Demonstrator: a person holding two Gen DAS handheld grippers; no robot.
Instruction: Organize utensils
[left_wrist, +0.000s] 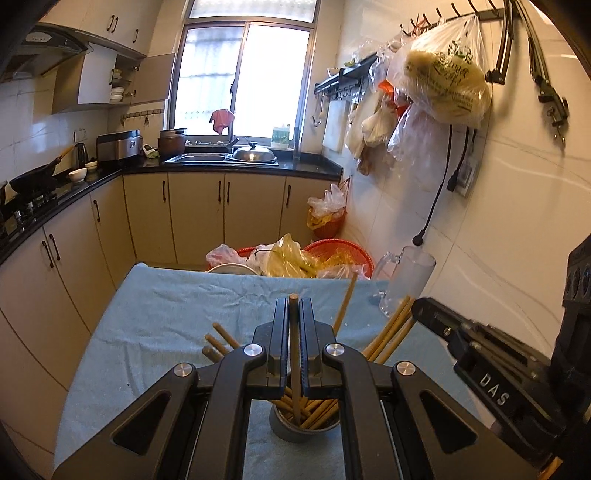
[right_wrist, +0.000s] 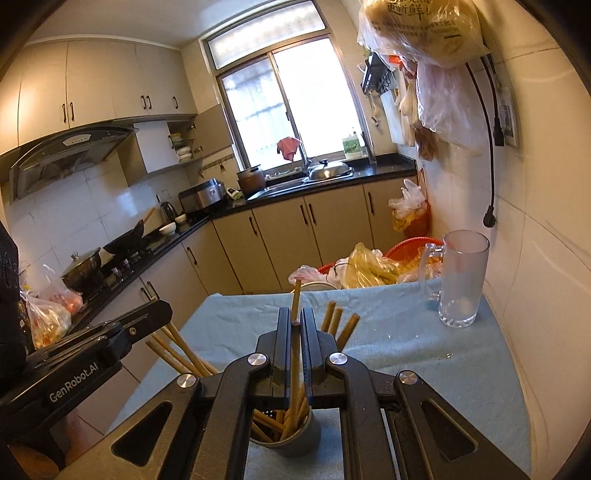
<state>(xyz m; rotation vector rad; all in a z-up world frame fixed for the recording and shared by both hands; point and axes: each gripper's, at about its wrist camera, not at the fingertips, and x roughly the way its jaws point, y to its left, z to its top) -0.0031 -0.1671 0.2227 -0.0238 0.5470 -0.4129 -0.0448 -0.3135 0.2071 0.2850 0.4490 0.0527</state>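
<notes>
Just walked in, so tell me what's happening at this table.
A person is sorting chopsticks with two handheld grippers. The left gripper is shut on one wooden chopstick, its lower end in the metal cup with the others. The right gripper is shut on another chopstick over the same cup. A glass mug stands on the blue towel.

Left gripper (left_wrist: 294, 314): jaws closed on one chopstick (left_wrist: 294, 354) — its tip shows just past the fingertips, its lower end runs down into the holder.
Holder (left_wrist: 295, 430): grey round cup on the blue cloth (left_wrist: 166, 314), packed with wooden chopsticks (left_wrist: 388, 332) fanning out to both sides.
Right gripper (left_wrist: 424, 308): black body enters from the right edge — its jaws are not readable here.
Glass mug (left_wrist: 406, 280): clear, upright, at the cloth's far right corner near the wall.
Behind the table: red baskets (left_wrist: 343, 251) with plastic bags.
</notes>
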